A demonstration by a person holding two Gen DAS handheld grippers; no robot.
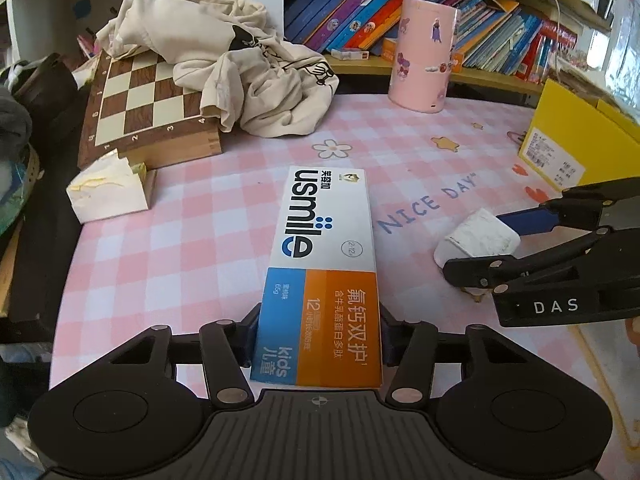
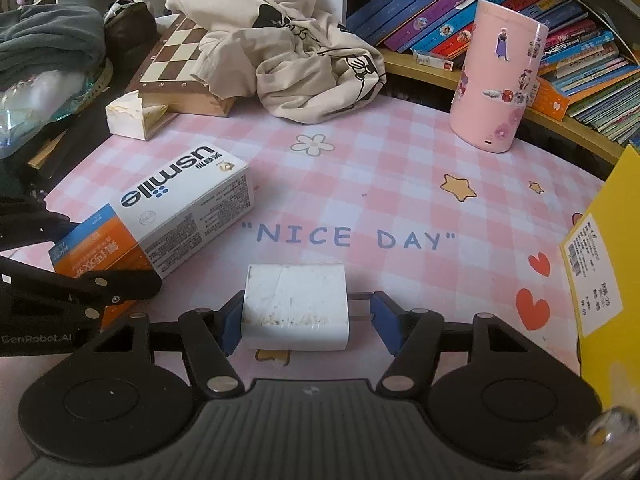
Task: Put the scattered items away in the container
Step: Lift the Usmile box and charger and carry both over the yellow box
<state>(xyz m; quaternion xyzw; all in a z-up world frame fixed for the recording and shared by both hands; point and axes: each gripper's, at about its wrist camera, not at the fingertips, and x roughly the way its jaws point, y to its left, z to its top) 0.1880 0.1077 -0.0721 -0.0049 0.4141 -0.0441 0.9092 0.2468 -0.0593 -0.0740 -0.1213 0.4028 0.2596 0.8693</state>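
A long white, blue and orange toothpaste box (image 1: 324, 264) lies on the pink checked tablecloth (image 1: 192, 240). My left gripper (image 1: 320, 330) is shut on its near end, with a pad pressing each long side. A white charger plug (image 2: 294, 304) sits between the fingers of my right gripper (image 2: 304, 316), which is shut on it: one blue pad is on its body and the other on its metal prongs. In the left wrist view the charger (image 1: 476, 236) and right gripper (image 1: 492, 244) show at the right. The yellow box (image 2: 608, 240) stands at the right edge.
A pink sticker-covered cylinder (image 1: 424, 56) stands at the back, in front of a shelf of books (image 1: 400, 12). A chessboard (image 1: 140, 104) with a cream garment (image 1: 248, 68) on it fills the back left, and a torn white carton (image 1: 108, 192) lies beside it.
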